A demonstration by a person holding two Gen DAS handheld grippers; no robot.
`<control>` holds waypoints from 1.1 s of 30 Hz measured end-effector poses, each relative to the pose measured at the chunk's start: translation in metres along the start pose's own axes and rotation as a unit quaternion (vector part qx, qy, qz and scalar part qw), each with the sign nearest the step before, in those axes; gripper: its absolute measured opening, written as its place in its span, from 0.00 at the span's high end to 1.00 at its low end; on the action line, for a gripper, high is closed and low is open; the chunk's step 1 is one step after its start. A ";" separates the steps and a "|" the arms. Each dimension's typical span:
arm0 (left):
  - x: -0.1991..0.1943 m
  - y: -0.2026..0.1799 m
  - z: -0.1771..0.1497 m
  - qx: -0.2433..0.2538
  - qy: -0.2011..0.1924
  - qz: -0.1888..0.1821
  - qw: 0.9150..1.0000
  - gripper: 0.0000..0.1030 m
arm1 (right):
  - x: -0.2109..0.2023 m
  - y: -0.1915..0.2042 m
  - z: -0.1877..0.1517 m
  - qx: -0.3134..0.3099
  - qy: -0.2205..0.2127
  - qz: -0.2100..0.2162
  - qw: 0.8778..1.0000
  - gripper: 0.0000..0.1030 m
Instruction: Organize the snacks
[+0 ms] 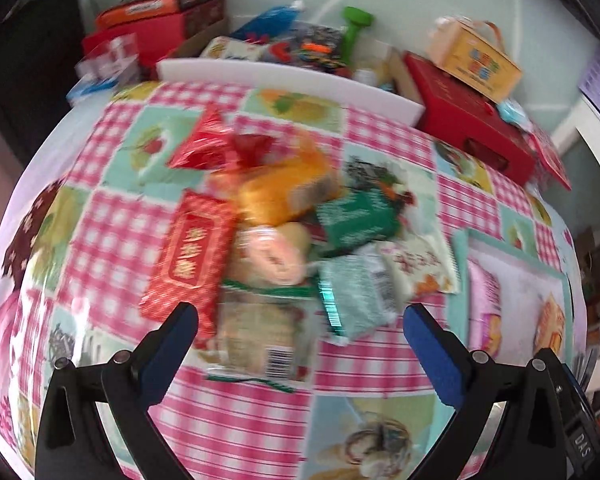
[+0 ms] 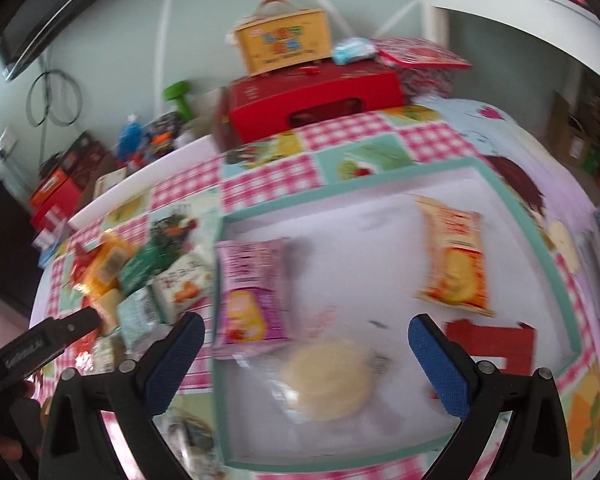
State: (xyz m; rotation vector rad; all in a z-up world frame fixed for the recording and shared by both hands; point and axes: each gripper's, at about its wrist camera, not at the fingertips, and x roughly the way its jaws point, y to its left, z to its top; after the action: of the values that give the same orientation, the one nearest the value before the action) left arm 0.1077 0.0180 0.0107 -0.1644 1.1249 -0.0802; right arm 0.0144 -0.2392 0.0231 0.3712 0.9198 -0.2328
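You are holding your left gripper (image 1: 300, 320) spread wide above a heap of crinkly foil snack packets (image 1: 284, 232) on the checked tablecloth (image 1: 112, 240). Only your right view is showing the right gripper (image 2: 304, 328), equally spread, hovering over the flat teal-rimmed tray (image 2: 540, 236) carrying a glossy pink packet (image 2: 252, 292), an orange packet (image 2: 456, 256) and a round wrapped cake (image 2: 332, 384).

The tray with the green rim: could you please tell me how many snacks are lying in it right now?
4: a pink packet at its left edge, an orange packet at the right, a round yellow cake in clear wrap in front, a red packet at the near right corner.
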 end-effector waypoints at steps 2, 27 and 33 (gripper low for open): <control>0.003 0.011 0.000 -0.015 0.003 0.009 1.000 0.01 | 0.002 0.015 0.000 -0.015 0.001 0.009 1.000 0.00; 0.031 0.050 -0.008 -0.087 0.055 -0.030 0.994 0.30 | 0.092 0.163 -0.033 -0.219 0.079 0.092 0.968 0.36; 0.033 0.046 -0.008 -0.088 0.056 -0.038 0.994 0.30 | 0.100 0.167 -0.034 -0.221 0.082 0.091 0.968 0.43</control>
State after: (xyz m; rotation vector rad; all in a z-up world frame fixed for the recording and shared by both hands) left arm 0.1136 0.0582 -0.0297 -0.3634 1.2384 -0.0585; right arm 0.1074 -0.0767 -0.0407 0.0587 1.0629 0.1753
